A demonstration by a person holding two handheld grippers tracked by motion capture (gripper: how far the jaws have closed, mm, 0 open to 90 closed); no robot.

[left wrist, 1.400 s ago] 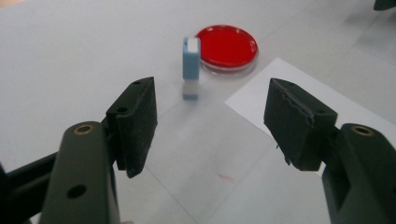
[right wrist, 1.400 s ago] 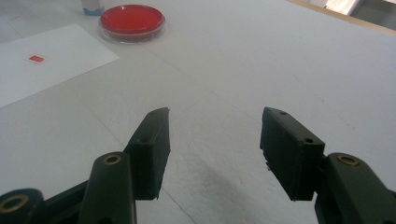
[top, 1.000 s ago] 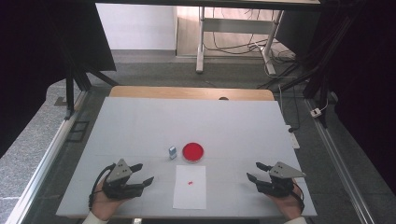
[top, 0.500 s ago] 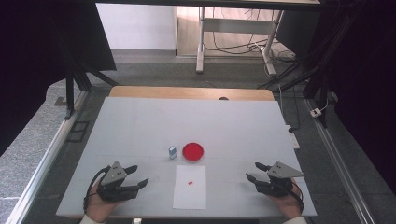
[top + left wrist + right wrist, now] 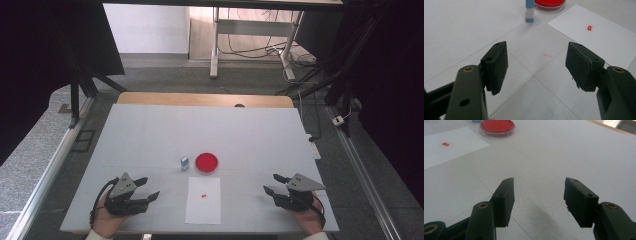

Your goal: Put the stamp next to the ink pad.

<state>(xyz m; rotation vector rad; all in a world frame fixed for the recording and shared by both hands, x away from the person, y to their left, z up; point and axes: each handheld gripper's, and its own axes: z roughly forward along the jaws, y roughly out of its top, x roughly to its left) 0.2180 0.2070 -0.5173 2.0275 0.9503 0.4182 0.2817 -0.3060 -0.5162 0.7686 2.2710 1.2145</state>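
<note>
Nearest me, both grippers sit low at the near edge of the table, one at each end. My left gripper is at the near left, held in a hand that comes in from the bottom; its jaws stand wide apart with nothing between them, only bare tabletop showing through the gap in the left gripper view. My right gripper is at the near right, in the other hand, and its jaws are also spread wide and empty, pointing in toward the middle of the table.

Between the two grippers, a little further out, lies a white sheet, flat on the table and well apart from both. A small red mark sits on it, near the middle of its upper half. In the left gripper view the sheet lies ahead and to the right of the jaws; in the right gripper view it lies ahead and to the left.

Just beyond the sheet's far edge stands a round red dish, close to the sheet; I cannot tell whether they touch. Just beside the dish, to its left, is a small white and blue block, standing apart from the dish.

Beyond that the table is plain white up to a wooden strip at the far edge.
</note>
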